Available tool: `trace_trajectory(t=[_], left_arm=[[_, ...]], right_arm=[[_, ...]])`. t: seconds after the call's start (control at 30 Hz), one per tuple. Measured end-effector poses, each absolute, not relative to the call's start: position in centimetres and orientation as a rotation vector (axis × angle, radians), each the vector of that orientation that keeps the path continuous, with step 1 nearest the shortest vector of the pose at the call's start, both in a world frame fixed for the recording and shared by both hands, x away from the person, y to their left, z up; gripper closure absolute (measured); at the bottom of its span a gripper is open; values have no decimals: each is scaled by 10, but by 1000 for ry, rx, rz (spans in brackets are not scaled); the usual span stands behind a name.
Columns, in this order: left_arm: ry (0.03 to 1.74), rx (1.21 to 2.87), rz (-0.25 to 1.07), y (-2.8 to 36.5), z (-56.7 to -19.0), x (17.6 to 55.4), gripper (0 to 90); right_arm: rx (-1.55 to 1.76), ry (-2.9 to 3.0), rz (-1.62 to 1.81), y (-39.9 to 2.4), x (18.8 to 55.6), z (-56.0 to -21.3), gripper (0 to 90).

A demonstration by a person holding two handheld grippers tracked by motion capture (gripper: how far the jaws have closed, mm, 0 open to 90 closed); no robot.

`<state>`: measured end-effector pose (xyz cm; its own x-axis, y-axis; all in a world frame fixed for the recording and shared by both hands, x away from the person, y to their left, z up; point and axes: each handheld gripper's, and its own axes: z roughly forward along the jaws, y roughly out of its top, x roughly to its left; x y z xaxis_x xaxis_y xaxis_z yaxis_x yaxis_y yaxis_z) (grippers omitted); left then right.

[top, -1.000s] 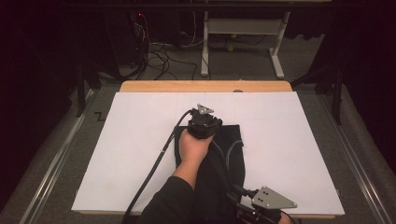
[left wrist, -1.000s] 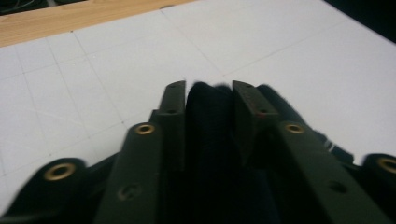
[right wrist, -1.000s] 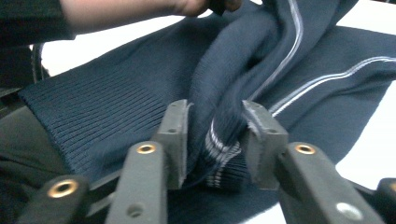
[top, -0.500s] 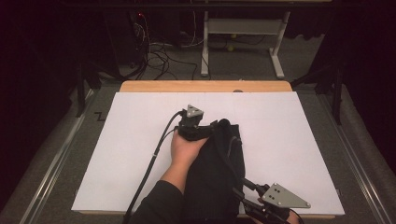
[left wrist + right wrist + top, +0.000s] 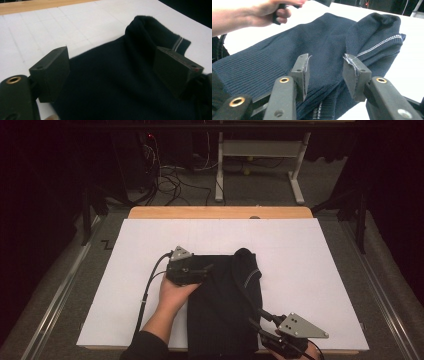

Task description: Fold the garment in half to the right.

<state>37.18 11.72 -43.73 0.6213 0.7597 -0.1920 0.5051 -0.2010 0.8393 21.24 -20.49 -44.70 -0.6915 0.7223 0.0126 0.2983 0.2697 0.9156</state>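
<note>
High view: the dark knit sweater (image 5: 225, 305) lies folded at lower centre of the white table cover (image 5: 310, 260), one rolled flap standing up at its top.

Left gripper view: the left gripper (image 5: 112, 67) has just been opening; its jaws stand wide over the cloth, gripping nothing.

Right gripper view: the right gripper (image 5: 325, 75) stands part open astride the ribbed edge, pads clear. Unpinned, that flap could spring back and undo the fold.
</note>
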Motion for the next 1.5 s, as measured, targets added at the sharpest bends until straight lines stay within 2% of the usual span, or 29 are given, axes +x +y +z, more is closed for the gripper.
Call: trace_trajectory(t=[0.2,0.33,0.4,0.7,0.93,1.13,1.37,1.5], left_arm=[[1018,1845,344,154,-451,354,109],[1049,1834,356,179,-461,343,58],[1080,1833,379,191,-465,339,0],[1082,1802,398,232,-464,310,0],[1072,1768,404,245,-472,298,0],[1055,1767,394,247,-477,298,0],[1066,1713,393,255,-474,294,0],[1072,1718,398,256,-475,293,0]], right_arm=[[936,2140,1399,-203,219,-448,596],[937,2156,1386,-200,225,-448,621],[931,2167,1377,-198,228,-448,633],[906,2182,1315,-184,249,-439,686],[900,2190,1269,-167,276,-427,758],[887,2236,1217,-143,302,-417,900],[860,2304,1057,-109,325,-418,900],[898,2325,946,-105,338,-427,900]])
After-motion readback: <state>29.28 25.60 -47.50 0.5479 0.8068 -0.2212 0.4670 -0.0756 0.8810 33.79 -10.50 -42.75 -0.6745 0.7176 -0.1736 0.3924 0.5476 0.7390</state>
